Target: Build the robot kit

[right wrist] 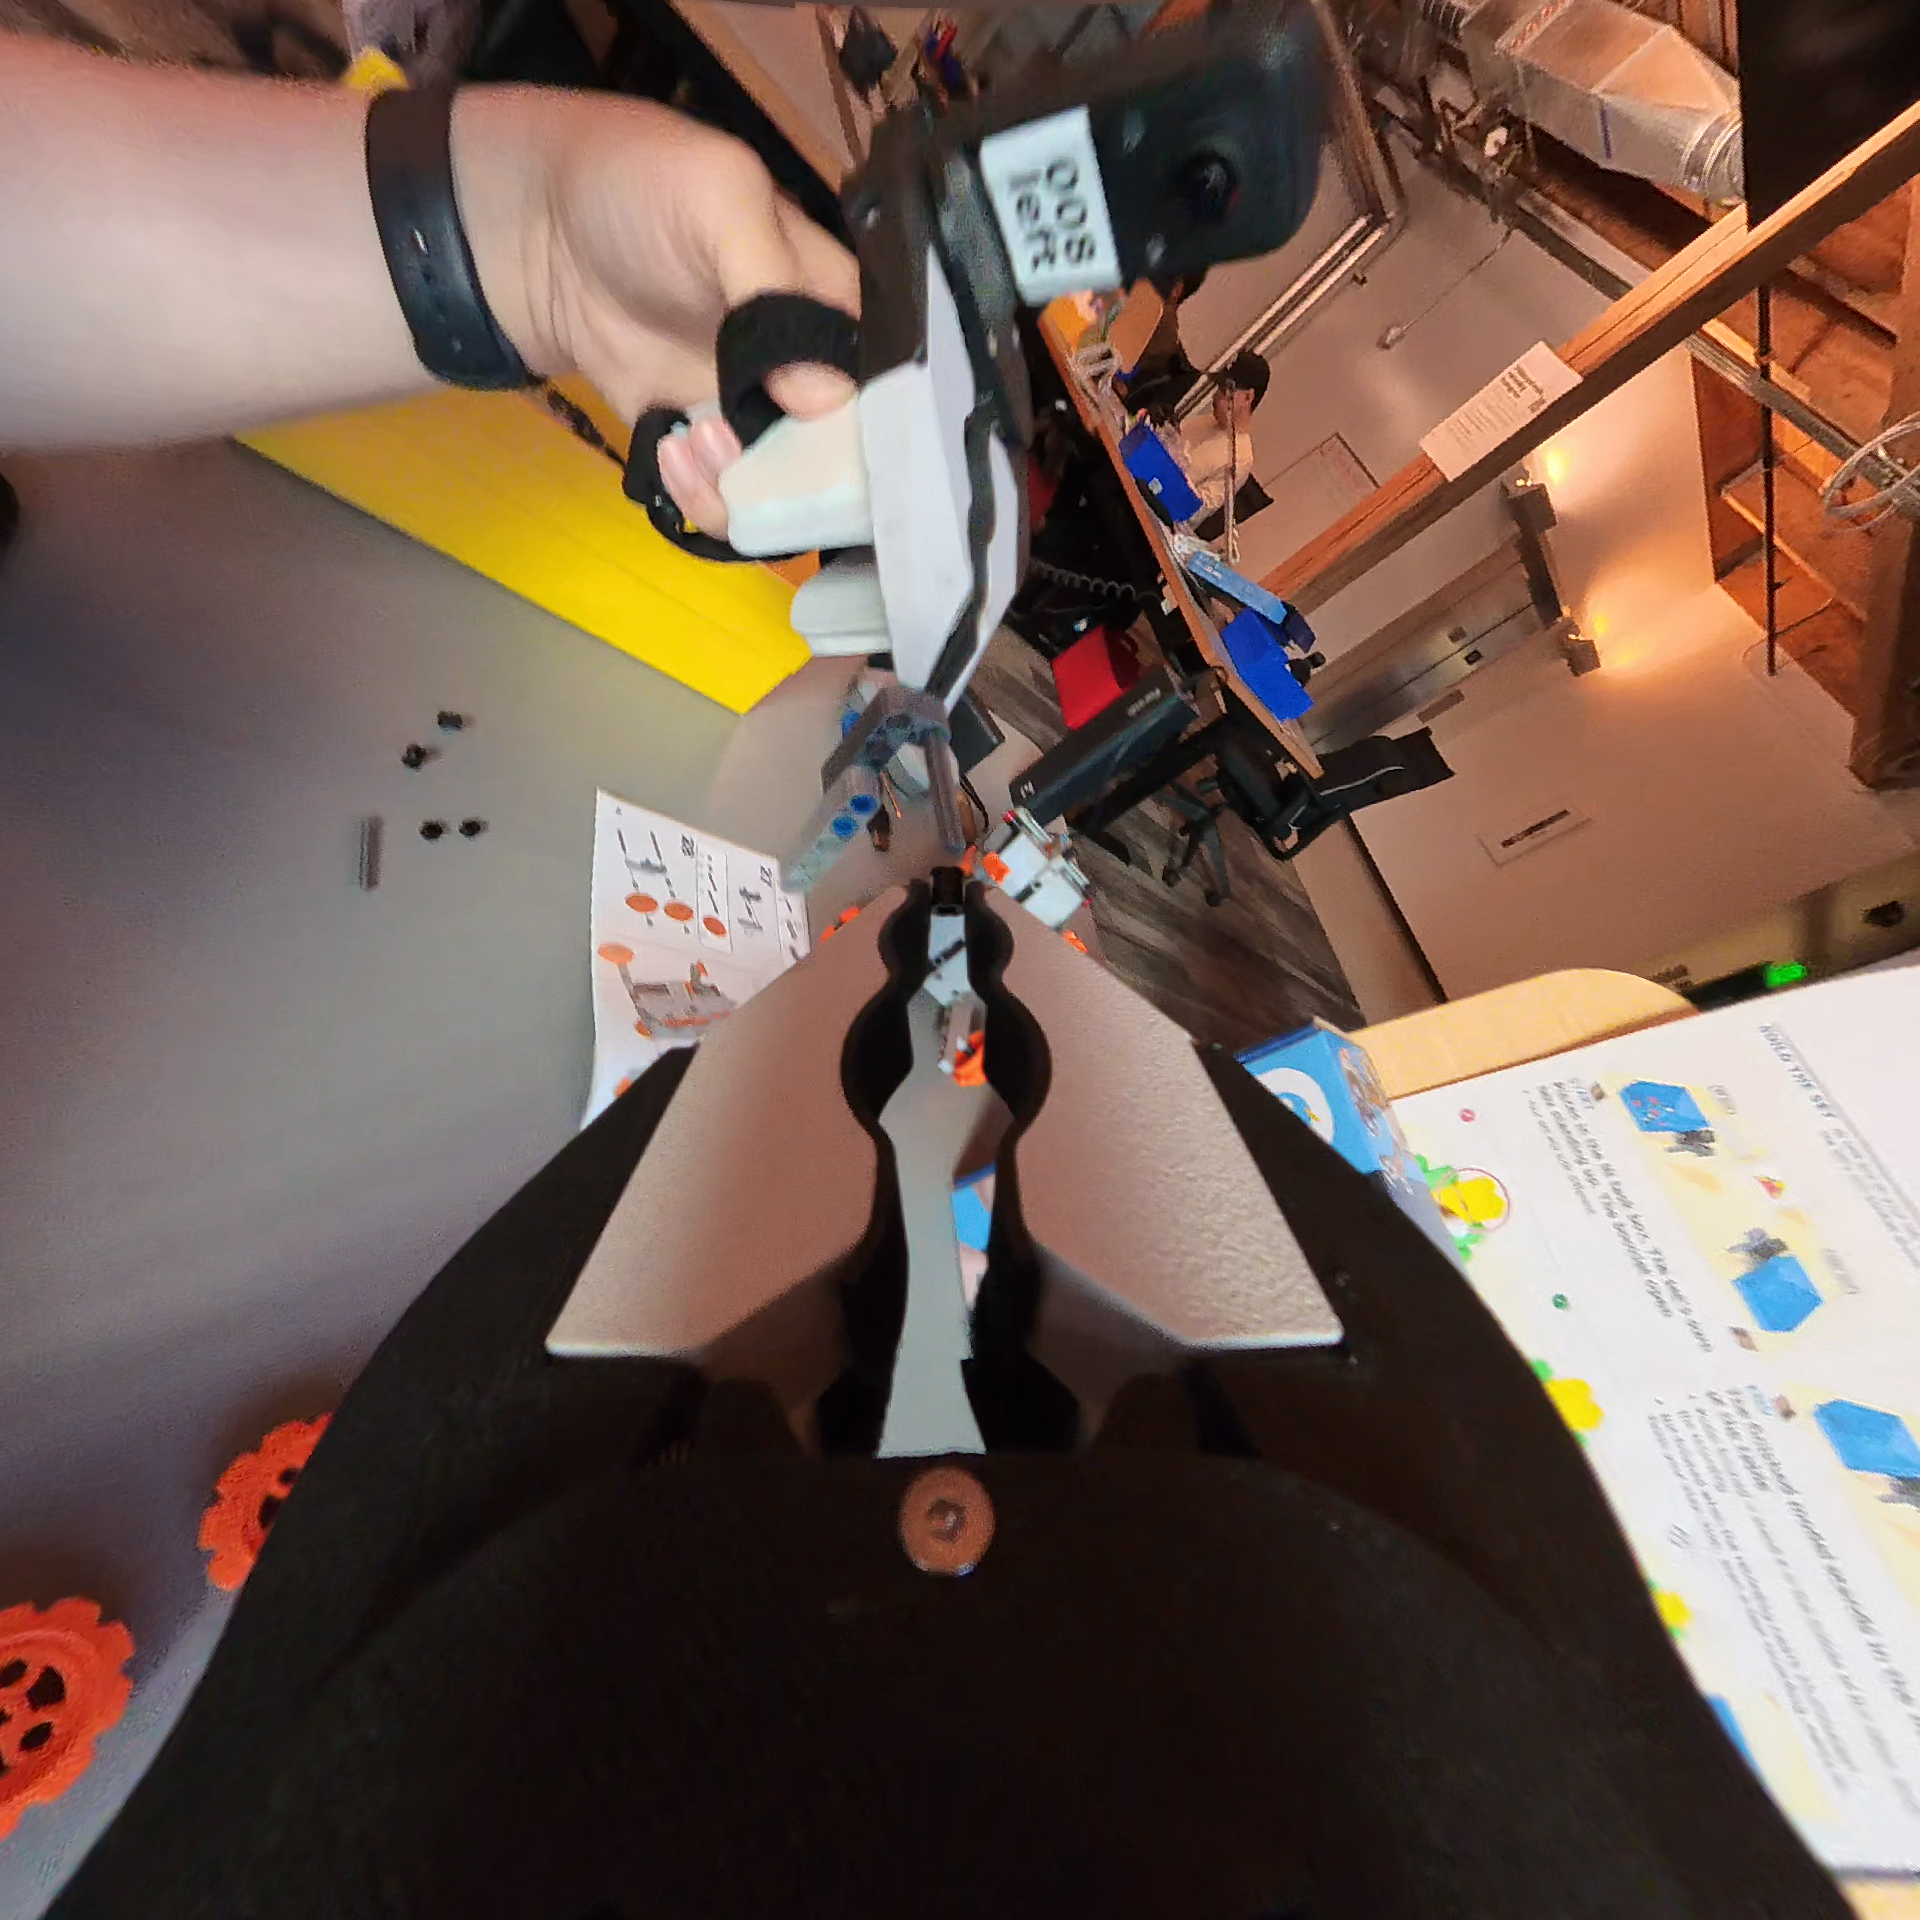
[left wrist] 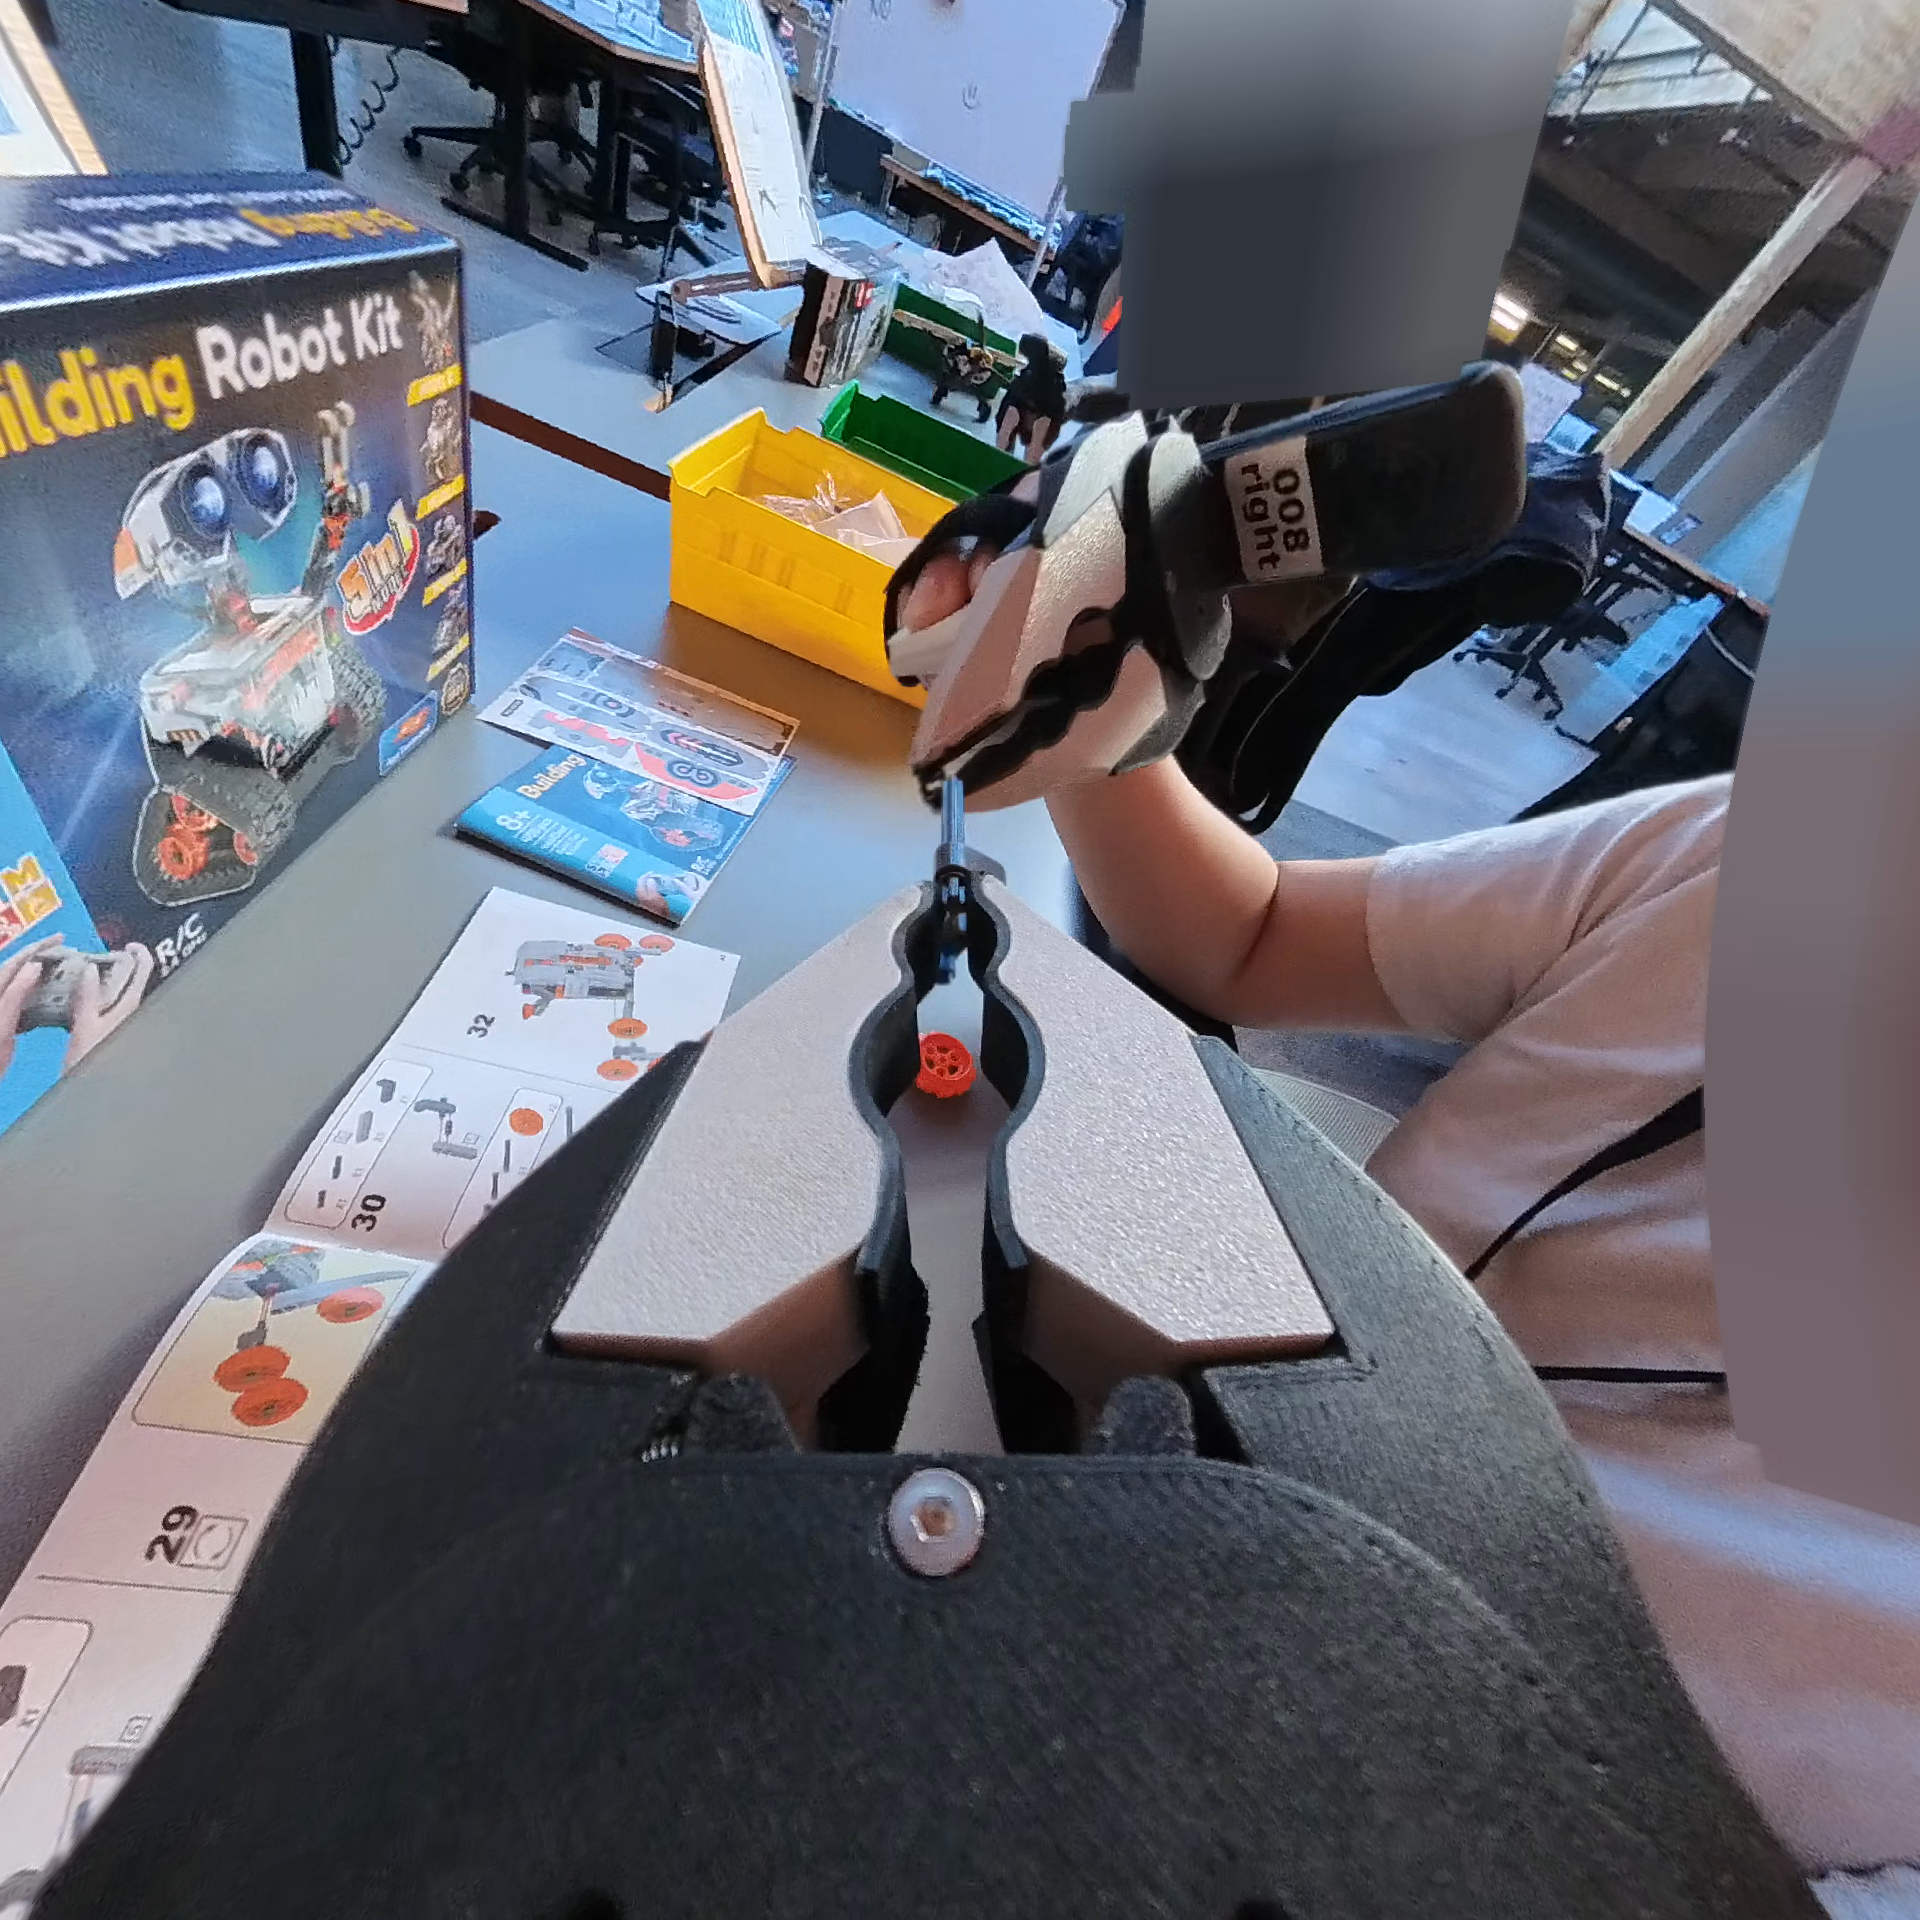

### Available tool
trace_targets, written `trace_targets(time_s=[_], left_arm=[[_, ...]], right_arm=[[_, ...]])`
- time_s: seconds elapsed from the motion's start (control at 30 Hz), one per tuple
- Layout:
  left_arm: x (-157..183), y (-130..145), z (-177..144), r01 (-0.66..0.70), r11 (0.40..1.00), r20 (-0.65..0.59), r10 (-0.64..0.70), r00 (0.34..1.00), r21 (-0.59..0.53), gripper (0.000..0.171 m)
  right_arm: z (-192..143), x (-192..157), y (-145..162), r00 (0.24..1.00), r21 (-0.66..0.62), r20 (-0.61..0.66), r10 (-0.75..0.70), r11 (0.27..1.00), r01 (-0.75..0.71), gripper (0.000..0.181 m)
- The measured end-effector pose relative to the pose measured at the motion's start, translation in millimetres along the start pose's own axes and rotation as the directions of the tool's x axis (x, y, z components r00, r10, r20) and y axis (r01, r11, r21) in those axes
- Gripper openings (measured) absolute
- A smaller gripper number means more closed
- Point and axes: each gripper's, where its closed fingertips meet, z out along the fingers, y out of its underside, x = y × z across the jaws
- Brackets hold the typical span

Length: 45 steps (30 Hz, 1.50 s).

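Nearest in the left wrist view, the left tool (left wrist: 951, 899) has its tips pinched together on a small dark part with a blue pin (left wrist: 951, 925), held above the desk (left wrist: 582, 540). One orange wheel (left wrist: 945, 1062) lies on the desk below, seen through the gap between the fingers. A grey axle (left wrist: 952, 816) runs from that part up to the tips of the right tool (left wrist: 940, 774), which are closed on it, so the two tools meet tip to tip. To the left, one unfolded instruction sheet (left wrist: 436, 1122) lies flat; beyond it lie one blue booklet (left wrist: 623, 821) and one sticker sheet (left wrist: 644, 712), touching each other. One kit box (left wrist: 229, 499) stands upright at the far left. Farther back sit one yellow bin (left wrist: 769, 551) with clear bags inside and, just behind it, one green bin (left wrist: 904, 436). In the right wrist view, the right tool (right wrist: 948, 904) is clamped on a small white and orange piece (right wrist: 951, 966), its tip meeting the axle (right wrist: 943, 790) of a grey beam assembly (right wrist: 862, 779) gripped by the left tool (right wrist: 930, 686). Two orange gears (right wrist: 52, 1704) lie at the lower left, partly hidden. Farther off on the desk (right wrist: 260, 1039) are four small black pins (right wrist: 431, 828) and one short grey rod (right wrist: 369, 852), well apart from the tools.
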Motion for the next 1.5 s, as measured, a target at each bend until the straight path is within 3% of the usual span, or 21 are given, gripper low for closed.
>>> trace_targets(time_s=[0.57,0.73,0.83,1.23,1.5], left_arm=[[21,-11,2,-0.046,0.999,0.012,0.046,0.999,0.013,0.001],[37,-16,0,-0.064,0.997,-0.045,0.066,0.997,0.035,0.001],[47,-18,0,-0.071,0.997,-0.081,0.074,0.994,0.044,0.001],[48,-16,7,-0.105,0.994,-0.033,0.105,0.994,0.01,0.001],[39,-11,9,-0.082,0.996,-0.01,0.082,0.997,-0.019,0.001]], right_arm=[[-18,3,-24,0.998,0.157,0.028,0.052,0.986,-0.056,0.005],[-32,2,-44,0.98,0.353,0.133,0.15,0.917,-0.189,0.005],[-38,3,-48,0.964,0.407,0.186,0.187,0.879,-0.249,0.005],[-35,1,-45,0.966,0.384,0.188,0.178,0.892,-0.239,0.005],[-29,-2,-36,0.972,0.3,0.172,0.159,0.931,-0.206,0.005]])
